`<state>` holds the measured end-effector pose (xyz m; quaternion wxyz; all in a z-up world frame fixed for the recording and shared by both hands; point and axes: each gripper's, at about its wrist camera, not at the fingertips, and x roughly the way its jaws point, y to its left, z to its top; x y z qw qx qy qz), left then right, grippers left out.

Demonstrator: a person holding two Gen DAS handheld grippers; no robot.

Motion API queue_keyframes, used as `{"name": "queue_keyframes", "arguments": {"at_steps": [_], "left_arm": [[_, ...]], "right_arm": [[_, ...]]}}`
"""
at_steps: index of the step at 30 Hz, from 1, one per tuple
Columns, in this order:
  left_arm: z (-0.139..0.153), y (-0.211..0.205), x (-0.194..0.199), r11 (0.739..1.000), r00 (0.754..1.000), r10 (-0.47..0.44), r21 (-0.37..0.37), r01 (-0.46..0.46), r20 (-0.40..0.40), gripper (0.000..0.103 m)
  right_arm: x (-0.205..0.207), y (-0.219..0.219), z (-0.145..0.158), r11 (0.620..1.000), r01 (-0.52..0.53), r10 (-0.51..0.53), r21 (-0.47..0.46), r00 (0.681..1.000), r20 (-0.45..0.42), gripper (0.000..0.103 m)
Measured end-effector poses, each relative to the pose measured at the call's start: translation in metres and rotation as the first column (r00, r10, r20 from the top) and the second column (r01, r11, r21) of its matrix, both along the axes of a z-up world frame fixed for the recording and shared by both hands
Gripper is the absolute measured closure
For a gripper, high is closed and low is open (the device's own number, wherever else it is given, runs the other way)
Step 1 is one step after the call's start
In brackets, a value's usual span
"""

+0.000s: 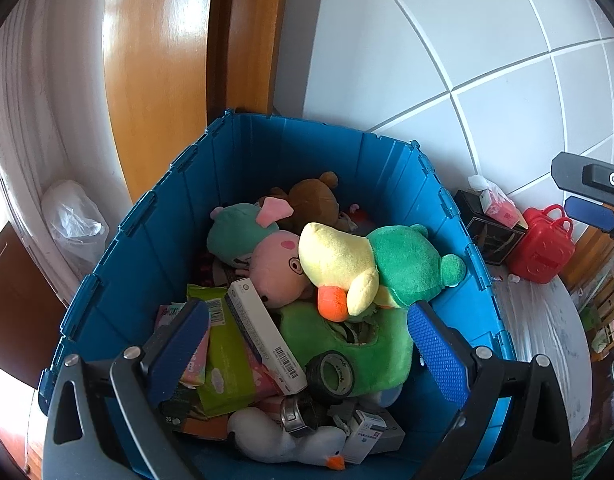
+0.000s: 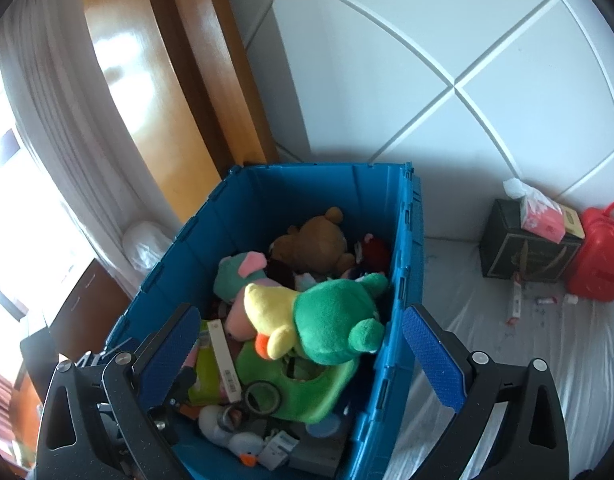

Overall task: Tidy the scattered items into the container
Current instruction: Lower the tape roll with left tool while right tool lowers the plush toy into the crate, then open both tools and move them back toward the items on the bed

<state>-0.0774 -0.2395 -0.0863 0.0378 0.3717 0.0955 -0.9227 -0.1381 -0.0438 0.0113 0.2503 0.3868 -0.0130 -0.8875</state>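
A blue plastic crate [image 1: 267,152] stands against the tiled wall, filled with plush toys and packs. On top lies a yellow duck plush in a green hood [image 1: 347,264], over a pink pig plush [image 1: 275,268] and a green plush [image 1: 347,344]. A tape roll [image 1: 333,372] and a white box [image 1: 263,332] lie nearer. My left gripper [image 1: 309,350] hangs open over the crate's near end, nothing between its pads. My right gripper [image 2: 301,354] is open too, straddling the crate's right wall [image 2: 403,264] with the duck plush [image 2: 307,316] ahead; it also shows at the left wrist view's right edge.
Right of the crate, on a white plastic-covered surface [image 2: 507,360], stand a dark box [image 2: 523,252] with a pink tissue pack [image 2: 543,216] on it and a red plastic case [image 2: 599,264]. A wooden door frame [image 1: 243,40], a curtain and a clear bag [image 1: 73,216] lie left.
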Motion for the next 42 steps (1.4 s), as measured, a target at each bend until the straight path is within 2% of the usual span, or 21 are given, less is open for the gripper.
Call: {"name": "queue_keyframes", "arguments": {"at_steps": [14,23,29,37,42], "left_arm": [[0.013,0.059,0.010,0.997,0.998,-0.061,-0.043,0.060,-0.020,0.002],[0.018,0.135,0.006,0.984,0.985,-0.169,-0.066,0.167,-0.029,0.002],[0.020,0.187,0.001,0.972,0.974,-0.225,-0.071,0.222,-0.028,0.002],[0.017,0.260,-0.009,0.953,0.955,-0.295,-0.083,0.293,-0.018,0.002],[0.003,0.301,-0.022,0.944,0.948,-0.320,-0.086,0.319,0.004,0.002]], "right_arm": [[0.026,0.082,-0.021,0.997,0.082,-0.082,-0.017,0.997,0.013,0.001],[0.049,0.181,-0.052,0.977,0.213,-0.212,-0.025,0.976,0.051,0.001],[0.060,0.244,-0.061,0.960,0.278,-0.277,-0.016,0.959,0.064,0.001],[0.060,0.319,-0.072,0.935,0.356,-0.355,0.002,0.932,0.075,0.001],[0.048,0.367,-0.086,0.918,0.397,-0.398,0.029,0.914,0.083,0.001]]}}
